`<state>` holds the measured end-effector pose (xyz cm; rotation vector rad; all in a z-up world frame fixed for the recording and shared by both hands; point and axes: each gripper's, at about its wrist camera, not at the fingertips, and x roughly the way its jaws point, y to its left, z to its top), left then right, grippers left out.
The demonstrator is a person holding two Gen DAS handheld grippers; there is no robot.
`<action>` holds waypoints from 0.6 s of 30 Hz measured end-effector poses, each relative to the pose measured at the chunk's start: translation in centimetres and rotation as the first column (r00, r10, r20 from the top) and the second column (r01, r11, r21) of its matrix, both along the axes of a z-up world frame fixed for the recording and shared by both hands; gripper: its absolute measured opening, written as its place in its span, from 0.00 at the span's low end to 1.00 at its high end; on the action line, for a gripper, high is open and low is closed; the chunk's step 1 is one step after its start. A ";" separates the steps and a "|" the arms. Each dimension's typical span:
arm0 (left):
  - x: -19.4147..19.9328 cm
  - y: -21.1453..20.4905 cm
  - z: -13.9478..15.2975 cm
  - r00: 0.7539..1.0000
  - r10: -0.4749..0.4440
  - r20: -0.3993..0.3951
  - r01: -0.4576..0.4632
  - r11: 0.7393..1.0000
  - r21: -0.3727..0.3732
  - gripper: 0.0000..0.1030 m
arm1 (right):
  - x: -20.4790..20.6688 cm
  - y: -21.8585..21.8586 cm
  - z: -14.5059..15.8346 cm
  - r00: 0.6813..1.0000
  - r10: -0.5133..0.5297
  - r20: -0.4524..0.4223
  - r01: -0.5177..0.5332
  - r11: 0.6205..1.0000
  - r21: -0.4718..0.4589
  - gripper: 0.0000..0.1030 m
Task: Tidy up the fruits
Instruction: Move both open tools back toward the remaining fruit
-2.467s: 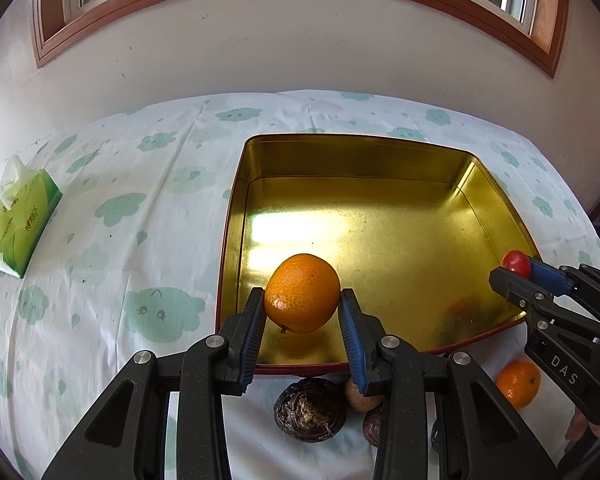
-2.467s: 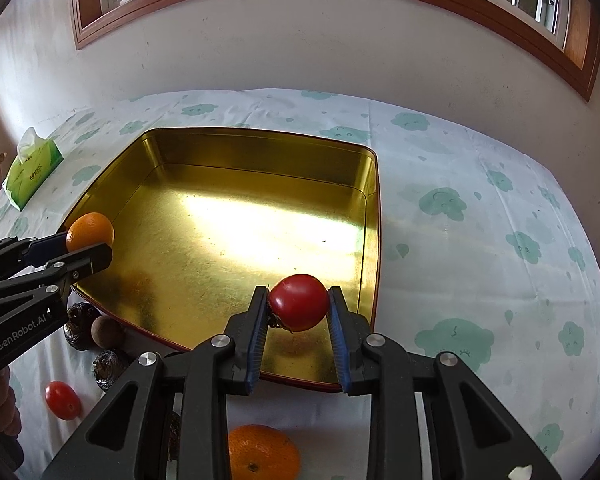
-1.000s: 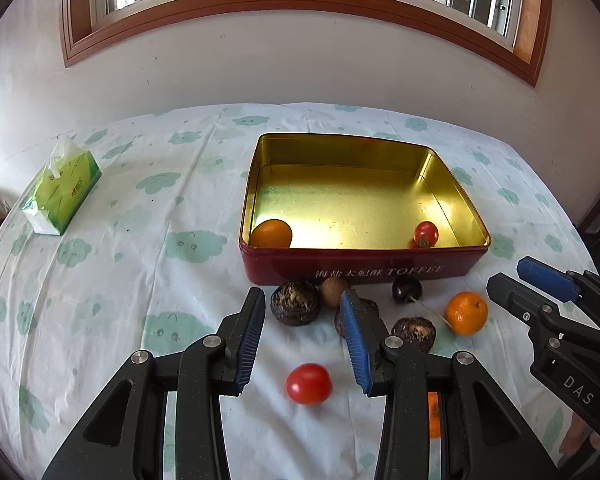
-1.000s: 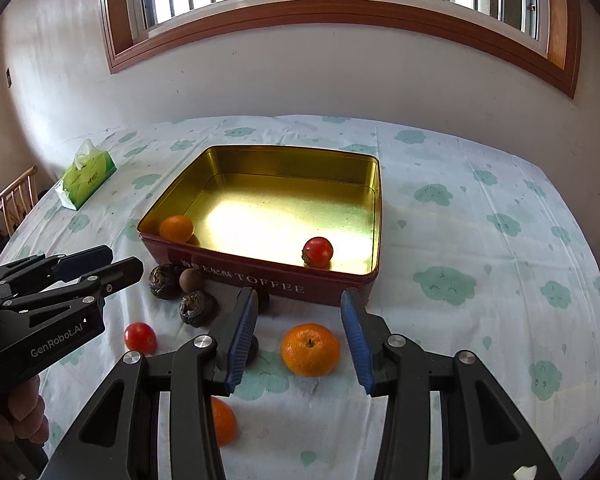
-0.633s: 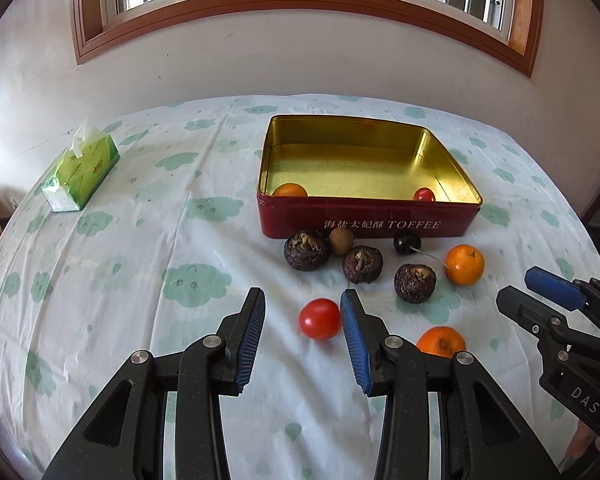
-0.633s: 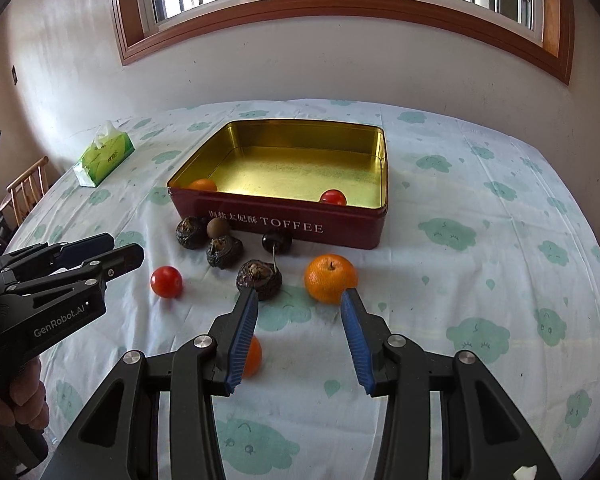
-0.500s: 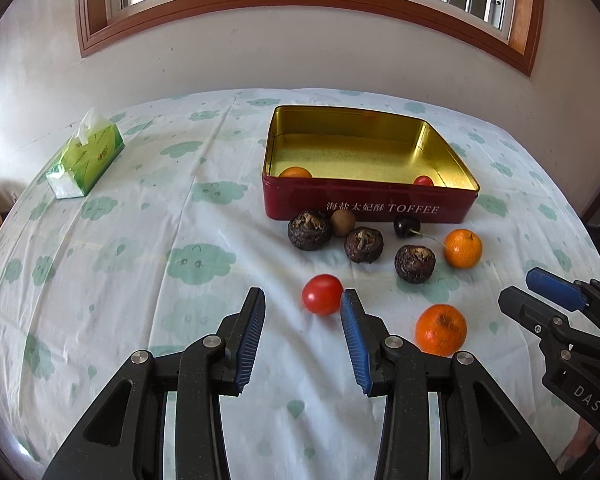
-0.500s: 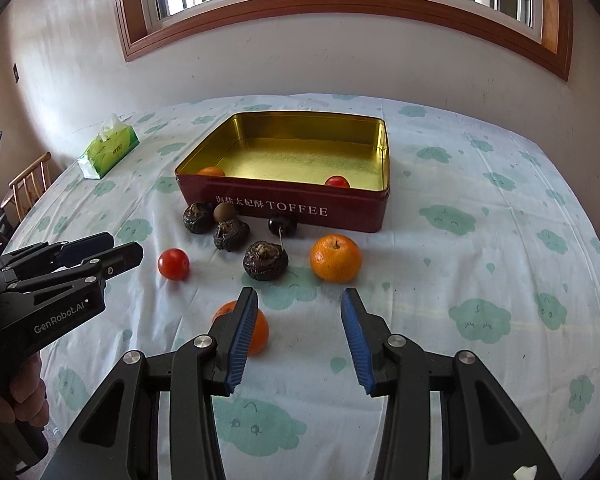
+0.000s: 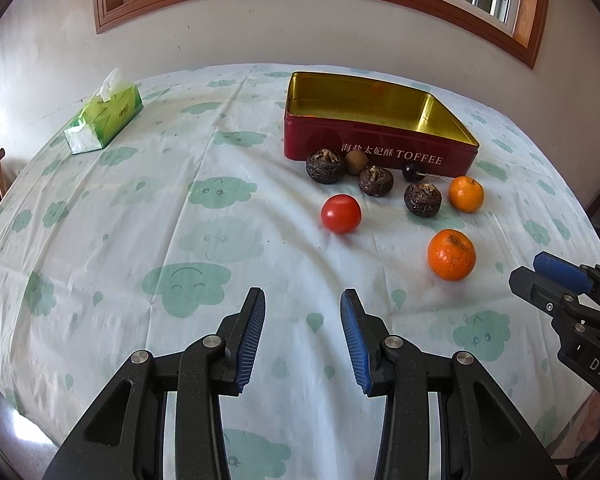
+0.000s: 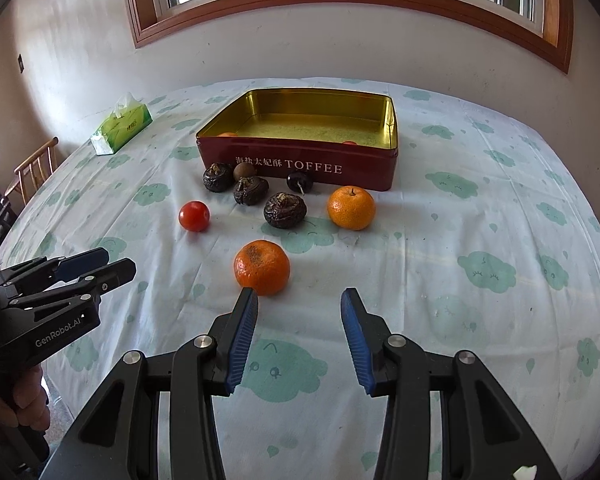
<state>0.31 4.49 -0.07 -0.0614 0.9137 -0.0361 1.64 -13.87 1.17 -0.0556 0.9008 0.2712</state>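
A red TOFFEE tin (image 9: 380, 144) (image 10: 300, 162) with a gold inside holds an orange (image 10: 227, 134) and a tomato (image 10: 349, 143), barely seen over its rim. In front of it lie three dark wrinkled fruits (image 10: 285, 210), a small brown fruit (image 10: 244, 170), a dark cherry (image 10: 299, 181), a tomato (image 9: 341, 213) (image 10: 194, 216) and two oranges (image 9: 451, 255) (image 10: 262, 267) (image 10: 351, 207). My left gripper (image 9: 301, 320) is open and empty, well short of the tomato. My right gripper (image 10: 299, 318) is open and empty, just short of the near orange.
A green tissue box (image 9: 104, 120) (image 10: 121, 125) stands at the far left of the cloud-print tablecloth (image 9: 204, 236). A wooden chair (image 10: 32, 168) stands beyond the table's left edge. A wall with a window runs behind the table.
Both grippers let go of the orange and tomato in the tin, then drew back from it toward the table's near side. The fruits on the cloth now lie farther ahead.
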 end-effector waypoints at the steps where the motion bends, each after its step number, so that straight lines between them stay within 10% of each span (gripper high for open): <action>1: -0.1 0.0 0.0 1.000 -0.002 0.002 0.002 1.000 0.000 0.40 | -0.2 0.1 -0.1 1.000 0.004 -0.001 -0.004 1.000 -0.002 0.40; 18: 0.9 0.5 -0.9 1.000 -0.012 -0.001 0.012 1.000 -0.004 0.40 | 0.7 1.3 -1.9 0.998 0.019 -0.052 -0.019 1.000 -0.009 0.40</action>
